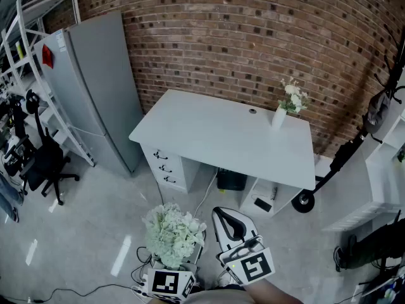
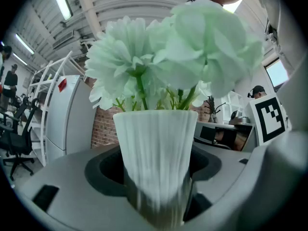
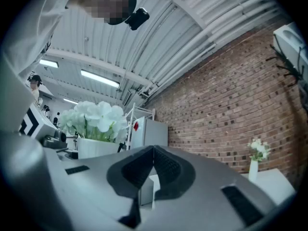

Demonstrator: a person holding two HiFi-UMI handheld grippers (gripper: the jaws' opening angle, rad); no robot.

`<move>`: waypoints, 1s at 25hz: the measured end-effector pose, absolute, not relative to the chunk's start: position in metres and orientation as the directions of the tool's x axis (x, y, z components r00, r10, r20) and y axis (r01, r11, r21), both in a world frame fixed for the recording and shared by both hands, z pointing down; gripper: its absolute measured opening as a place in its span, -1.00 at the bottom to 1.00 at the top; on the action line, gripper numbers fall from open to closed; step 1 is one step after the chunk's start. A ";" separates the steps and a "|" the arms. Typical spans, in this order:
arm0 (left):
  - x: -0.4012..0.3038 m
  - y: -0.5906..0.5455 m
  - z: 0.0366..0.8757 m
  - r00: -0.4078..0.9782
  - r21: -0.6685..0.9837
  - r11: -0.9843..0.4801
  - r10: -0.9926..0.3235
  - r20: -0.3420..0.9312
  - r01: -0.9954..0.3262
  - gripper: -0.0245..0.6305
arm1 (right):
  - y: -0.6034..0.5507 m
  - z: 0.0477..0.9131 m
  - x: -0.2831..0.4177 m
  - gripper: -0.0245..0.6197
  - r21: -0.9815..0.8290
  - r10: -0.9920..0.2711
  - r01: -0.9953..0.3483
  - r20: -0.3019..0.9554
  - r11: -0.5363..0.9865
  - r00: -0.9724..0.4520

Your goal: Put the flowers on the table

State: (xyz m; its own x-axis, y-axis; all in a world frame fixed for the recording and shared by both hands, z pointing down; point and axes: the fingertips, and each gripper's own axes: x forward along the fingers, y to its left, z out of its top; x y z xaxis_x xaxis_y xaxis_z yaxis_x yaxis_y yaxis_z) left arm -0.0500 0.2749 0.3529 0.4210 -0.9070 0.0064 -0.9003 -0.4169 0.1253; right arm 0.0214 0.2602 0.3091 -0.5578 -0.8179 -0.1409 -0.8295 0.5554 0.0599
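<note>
A bunch of pale white flowers [image 1: 172, 233] stands in a ribbed white vase [image 2: 155, 162]. My left gripper [image 2: 156, 196] is shut on that vase and holds it upright, low in the head view, above the floor. In the head view the blooms hide the vase and most of the left gripper [image 1: 176, 262]. My right gripper [image 1: 223, 215] hovers just right of the flowers, its jaws closed together with nothing between them. The white table [image 1: 215, 135] stands ahead against the brick wall, some way from both grippers. In the right gripper view the held flowers [image 3: 94, 119] show at the left of the right gripper [image 3: 153, 152].
A small white vase with a sprig [image 1: 279, 116] stands at the table's far right corner. A grey fridge [image 1: 95, 87] is left of the table, with a black office chair [image 1: 44, 163] and white shelving beyond. Cables [image 1: 76, 290] lie on the floor. A black box [image 1: 231, 179] sits under the table.
</note>
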 end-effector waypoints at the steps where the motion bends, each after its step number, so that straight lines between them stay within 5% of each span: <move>1: -0.050 0.275 0.352 0.420 0.126 -0.416 -0.907 0.007 -0.901 0.15 | 0.260 0.309 0.021 -0.87 0.059 -0.818 -0.829 -0.139 0.556 -0.558; 25: -0.028 0.280 0.355 0.407 0.128 -0.402 -0.913 0.015 -0.907 0.15 | 0.264 0.319 0.046 -0.87 0.008 -0.819 -0.826 -0.126 0.563 -0.559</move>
State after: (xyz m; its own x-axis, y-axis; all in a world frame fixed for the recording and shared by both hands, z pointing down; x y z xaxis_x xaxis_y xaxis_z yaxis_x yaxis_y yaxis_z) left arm -0.0280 0.2804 0.3552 0.4070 -0.9133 0.0147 -0.9066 -0.4020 0.1284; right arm 0.0458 0.2645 0.3188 -0.5595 -0.8192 -0.1262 -0.8263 0.5631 0.0084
